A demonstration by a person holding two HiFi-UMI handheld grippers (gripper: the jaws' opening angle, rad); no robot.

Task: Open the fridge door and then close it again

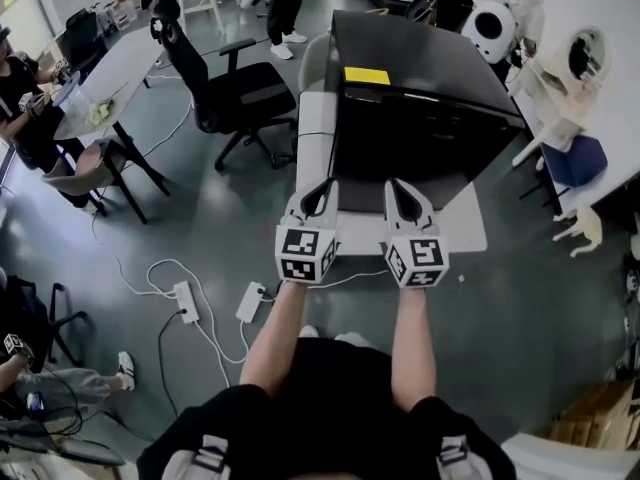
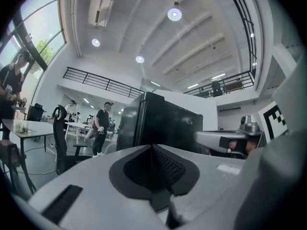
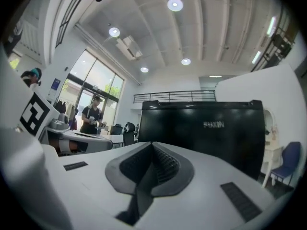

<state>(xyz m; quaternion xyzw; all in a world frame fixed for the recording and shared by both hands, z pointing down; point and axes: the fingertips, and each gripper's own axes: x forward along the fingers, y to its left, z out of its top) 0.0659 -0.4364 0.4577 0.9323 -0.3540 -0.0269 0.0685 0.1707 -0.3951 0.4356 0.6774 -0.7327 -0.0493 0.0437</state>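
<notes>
Two grippers, the left gripper and the right gripper, are held level side by side, each with jaws pressed together on nothing. The black fridge stands straight ahead of both sets of tips, apart from them, its door shut; the task looks not yet begun. Likely hazards: clenched jaws cannot take a door edge, so they would skid along the glossy front unless parted first. No handle can be made out, so a grip placed on the wrong side would pull against the hinge. A hard tug might also shift the fridge on its white base. Only the head view shows the fridge top with its yellow note, and the power strip and cables on the floor behind the grippers, near the person's feet, a tripping risk. The right gripper view alone gives the front face squarely, with pale lettering too blurred to read. The left gripper view alone shows a fridge corner and side face.
</notes>
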